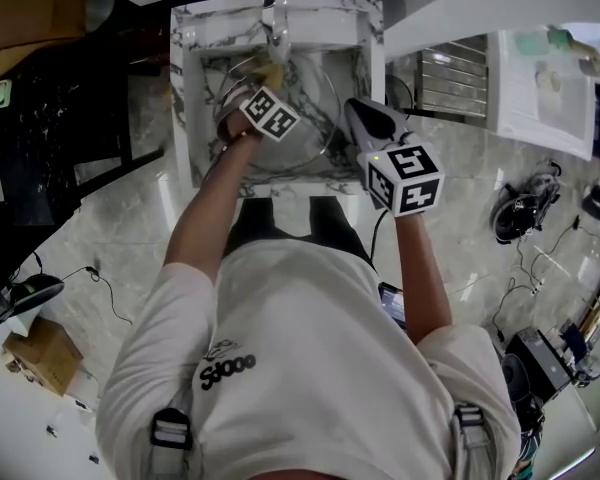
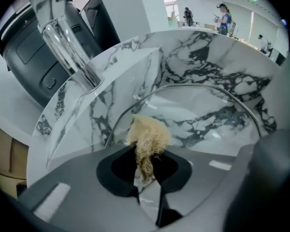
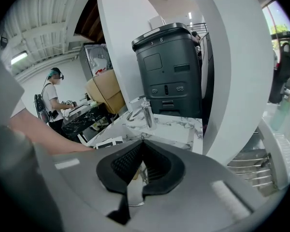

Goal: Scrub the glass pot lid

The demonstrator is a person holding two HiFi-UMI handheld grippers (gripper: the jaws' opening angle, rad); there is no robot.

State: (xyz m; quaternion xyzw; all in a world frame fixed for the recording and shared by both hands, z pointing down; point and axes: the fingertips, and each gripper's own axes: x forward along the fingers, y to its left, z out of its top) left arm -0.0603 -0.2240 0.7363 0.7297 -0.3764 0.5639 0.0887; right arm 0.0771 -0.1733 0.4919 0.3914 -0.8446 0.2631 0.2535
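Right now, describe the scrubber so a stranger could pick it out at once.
Look into the white marble sink with dark veins, below the chrome faucet. There the left gripper pinches a scrubber at the glass pot lid. It is the only pale straw-coloured, fibrous tuft; everything around is smooth marble, glass or metal.

Clear glass pot lid (image 1: 310, 93) — metal-rimmed, in marble sink (image 1: 195, 88)
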